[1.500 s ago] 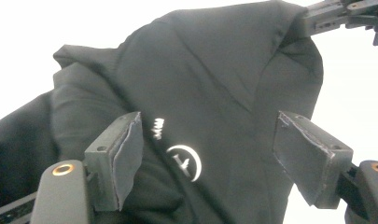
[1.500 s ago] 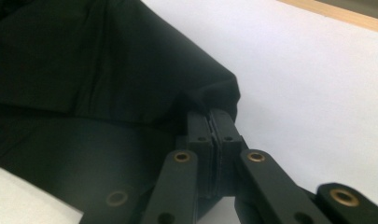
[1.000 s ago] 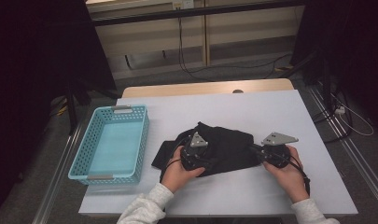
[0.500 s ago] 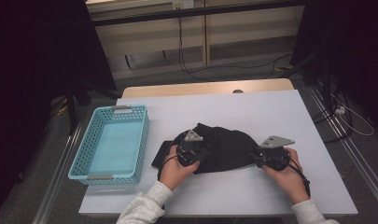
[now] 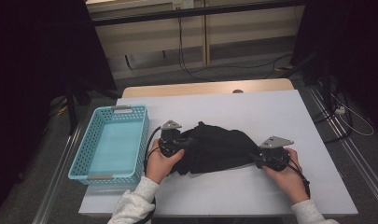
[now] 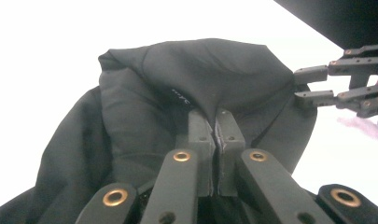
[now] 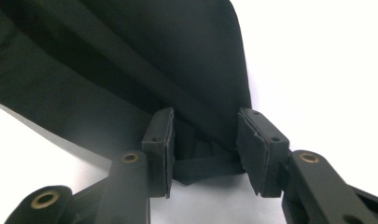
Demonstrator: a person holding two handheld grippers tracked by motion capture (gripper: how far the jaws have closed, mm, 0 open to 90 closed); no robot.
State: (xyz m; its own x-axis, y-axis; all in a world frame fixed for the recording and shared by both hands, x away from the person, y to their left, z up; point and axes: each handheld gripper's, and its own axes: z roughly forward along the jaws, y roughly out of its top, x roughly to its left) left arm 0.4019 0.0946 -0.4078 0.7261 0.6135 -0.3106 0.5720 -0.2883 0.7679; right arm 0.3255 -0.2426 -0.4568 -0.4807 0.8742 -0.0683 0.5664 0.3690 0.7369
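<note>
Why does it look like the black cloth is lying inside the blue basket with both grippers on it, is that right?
Not quite. The black cloth lies on the white table, beside the blue basket, not inside it. The high view shows this. Both grippers are at the cloth: the left gripper is shut on it, and the right gripper has just been opening around its edge.

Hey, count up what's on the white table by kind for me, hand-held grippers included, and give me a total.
Black fabric garment: 1
Light blue perforated plastic basket: 1
Hand-held grippers: 2, the left hand-held gripper shut on the garment, the right hand-held gripper open with its jaws astride the garment's edge
Total: 4
</note>
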